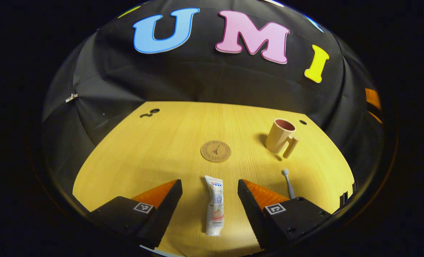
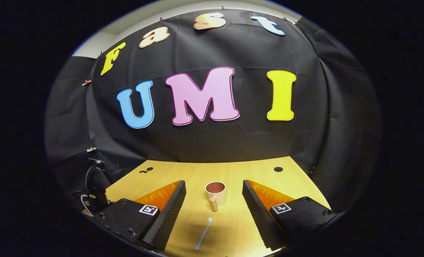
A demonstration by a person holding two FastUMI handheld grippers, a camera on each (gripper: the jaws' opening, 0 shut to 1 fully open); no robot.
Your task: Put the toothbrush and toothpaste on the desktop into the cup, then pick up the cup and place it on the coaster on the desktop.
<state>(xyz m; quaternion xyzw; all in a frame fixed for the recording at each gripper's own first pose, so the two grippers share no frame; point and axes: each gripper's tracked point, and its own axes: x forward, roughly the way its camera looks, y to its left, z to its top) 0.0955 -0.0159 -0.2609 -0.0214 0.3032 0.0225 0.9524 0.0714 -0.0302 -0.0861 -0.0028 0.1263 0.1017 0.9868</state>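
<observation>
Your white toothpaste tube [image 1: 214, 206] is lying flat on the light wood worktop [image 1: 154, 142], lengthwise right in the gap of your left gripper [image 1: 209, 200], cap end nearest you, and neither finger is touching it, so those jaws are spread wide with nothing in them. The pale toothbrush [image 1: 288, 182] lies a bit off to the right of the tube, its bristled head pointing away towards the beige plastic cup with a handle [image 1: 281, 136], which stands upright and apart from it. The round brown coaster [image 1: 215, 151] sits bare just beyond the tube, left of the cup. Over in the right gripper view, your right gripper [image 2: 214, 207] also has its jaws wide and empty, with the toothbrush [image 2: 204, 228] lying between the fingers and the cup [image 2: 215, 193] straight ahead past it, handle facing you.
</observation>
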